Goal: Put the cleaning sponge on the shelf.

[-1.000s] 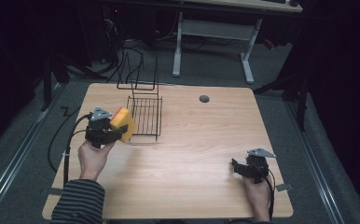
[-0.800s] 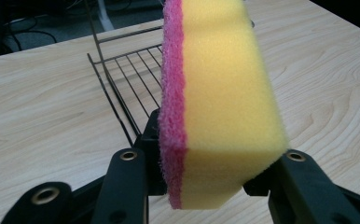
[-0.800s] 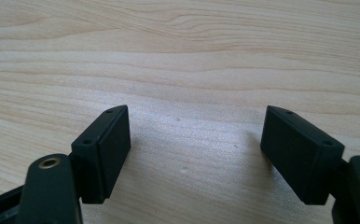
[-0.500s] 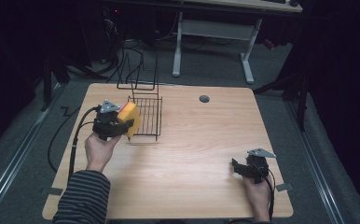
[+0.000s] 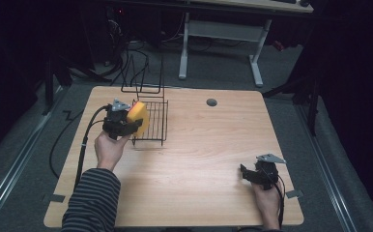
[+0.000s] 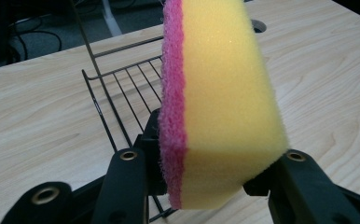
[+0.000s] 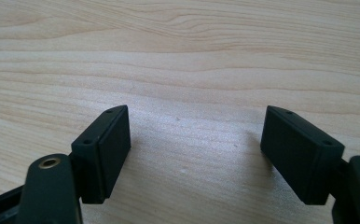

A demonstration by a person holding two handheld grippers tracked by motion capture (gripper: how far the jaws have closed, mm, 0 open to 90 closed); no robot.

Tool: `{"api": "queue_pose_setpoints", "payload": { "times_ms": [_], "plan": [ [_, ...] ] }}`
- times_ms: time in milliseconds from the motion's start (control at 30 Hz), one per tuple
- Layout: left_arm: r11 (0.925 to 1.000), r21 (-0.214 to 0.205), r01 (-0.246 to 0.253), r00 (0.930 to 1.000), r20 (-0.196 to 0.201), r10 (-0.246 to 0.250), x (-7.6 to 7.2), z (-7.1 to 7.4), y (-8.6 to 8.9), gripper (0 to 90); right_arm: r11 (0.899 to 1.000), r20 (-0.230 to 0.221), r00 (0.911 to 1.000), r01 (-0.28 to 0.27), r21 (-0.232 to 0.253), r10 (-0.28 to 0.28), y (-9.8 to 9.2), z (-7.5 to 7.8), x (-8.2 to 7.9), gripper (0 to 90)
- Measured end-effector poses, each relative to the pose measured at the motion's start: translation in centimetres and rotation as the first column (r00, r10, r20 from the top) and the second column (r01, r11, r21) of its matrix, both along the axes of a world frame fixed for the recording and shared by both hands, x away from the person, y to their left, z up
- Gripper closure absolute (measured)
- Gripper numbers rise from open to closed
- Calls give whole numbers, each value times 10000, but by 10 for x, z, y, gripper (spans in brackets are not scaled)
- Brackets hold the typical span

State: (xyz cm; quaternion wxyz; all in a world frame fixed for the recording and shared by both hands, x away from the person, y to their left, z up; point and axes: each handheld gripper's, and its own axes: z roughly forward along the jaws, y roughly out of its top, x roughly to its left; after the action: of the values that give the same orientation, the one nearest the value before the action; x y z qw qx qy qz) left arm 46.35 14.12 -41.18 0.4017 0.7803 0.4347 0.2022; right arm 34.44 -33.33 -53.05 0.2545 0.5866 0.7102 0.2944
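Sponge (image 6: 229, 93): yellow foam body, pink scouring layer along one face. Wire basket (image 5: 153, 121) beside the sponge: black, thin rods in a grid. Worktop (image 5: 199, 159) under the basket: pale wood with wavy grain lines. Both grippers' jaws: matte black. Sleeve (image 5: 90, 200) near the sponge: dark with fine light stripes.

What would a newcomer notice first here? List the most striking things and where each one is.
The yellow and pink sponge stands out most, clamped on edge in the left gripper at the left side of the black wire basket on the far left of the wooden table. Near the front right corner, the right gripper sits low over bare wood, jaws open and empty.
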Motion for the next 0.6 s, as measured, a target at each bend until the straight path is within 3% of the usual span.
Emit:
{"api": "queue_pose_setpoints", "payload": {
  "times_ms": [600],
  "plan": [
    [9987,508,58,9999,-95,-53,21,-30,-16,608,10000,-16,10000,10,-3,-10,0,0,0,243]
  ]
}}
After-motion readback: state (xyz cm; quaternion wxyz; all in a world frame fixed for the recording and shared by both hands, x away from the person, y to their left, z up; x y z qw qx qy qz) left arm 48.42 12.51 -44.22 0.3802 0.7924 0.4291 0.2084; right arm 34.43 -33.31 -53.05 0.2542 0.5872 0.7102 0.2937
